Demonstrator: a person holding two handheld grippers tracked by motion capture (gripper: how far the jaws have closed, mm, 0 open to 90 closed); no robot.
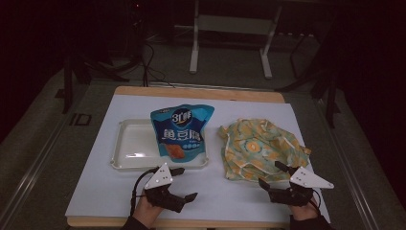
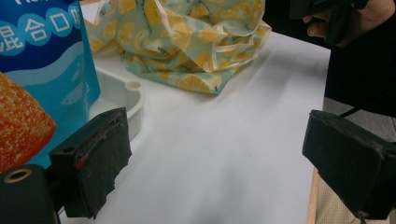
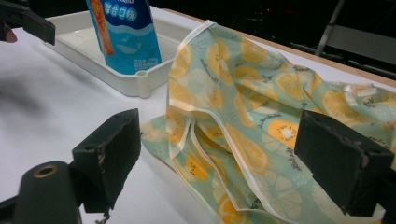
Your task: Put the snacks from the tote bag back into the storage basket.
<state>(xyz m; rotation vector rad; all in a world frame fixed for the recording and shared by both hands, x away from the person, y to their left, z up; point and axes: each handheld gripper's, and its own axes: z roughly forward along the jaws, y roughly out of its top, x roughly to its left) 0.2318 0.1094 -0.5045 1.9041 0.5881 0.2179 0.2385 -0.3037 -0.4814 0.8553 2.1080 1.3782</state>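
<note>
Jaws on your right gripper [image 1: 277, 174] stand wide apart with nothing between them, and the lemon-print bag [image 1: 258, 146] lies crumpled on the white table [image 1: 95, 191] just past its fingertips [image 3: 108, 154], at about 11 o'clock from that hand. Your left gripper [image 1: 184, 183] is also spread and empty, with the blue snack pouch [image 1: 181, 130] propped in the white tray [image 1: 125, 143] just beyond it at 12 o'clock.

Between the left gripper's [image 2: 215, 163] wide-apart black jaws lies bare white tabletop [image 2: 224, 140], with a blue snack pouch [image 2: 42, 70] in a cream plastic tray [image 2: 126, 100] and a crumpled lemon-print bag [image 2: 187, 42] beyond.
</note>
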